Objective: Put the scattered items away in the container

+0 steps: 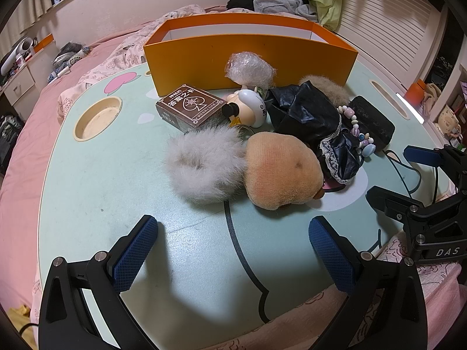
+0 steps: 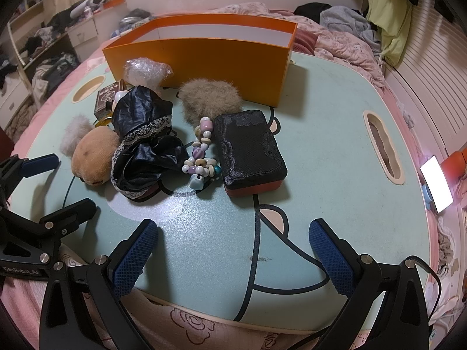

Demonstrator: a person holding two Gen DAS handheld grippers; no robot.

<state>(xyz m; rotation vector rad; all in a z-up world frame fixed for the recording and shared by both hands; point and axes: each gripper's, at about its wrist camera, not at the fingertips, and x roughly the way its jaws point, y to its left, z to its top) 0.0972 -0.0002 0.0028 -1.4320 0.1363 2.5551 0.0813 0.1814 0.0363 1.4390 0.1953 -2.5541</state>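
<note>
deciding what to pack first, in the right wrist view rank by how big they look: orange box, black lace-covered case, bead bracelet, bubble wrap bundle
1. orange box, clearly largest, though farthest away.
2. black lace-covered case.
3. and 4. bead bracelet and bubble wrap bundle look similar; the bundle sits farther back, so I would not rank them.

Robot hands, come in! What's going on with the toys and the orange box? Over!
Left gripper open, right gripper open, both empty. Orange box behind the pile, nothing seen inside. Plush toy nearest, path clear.
</note>
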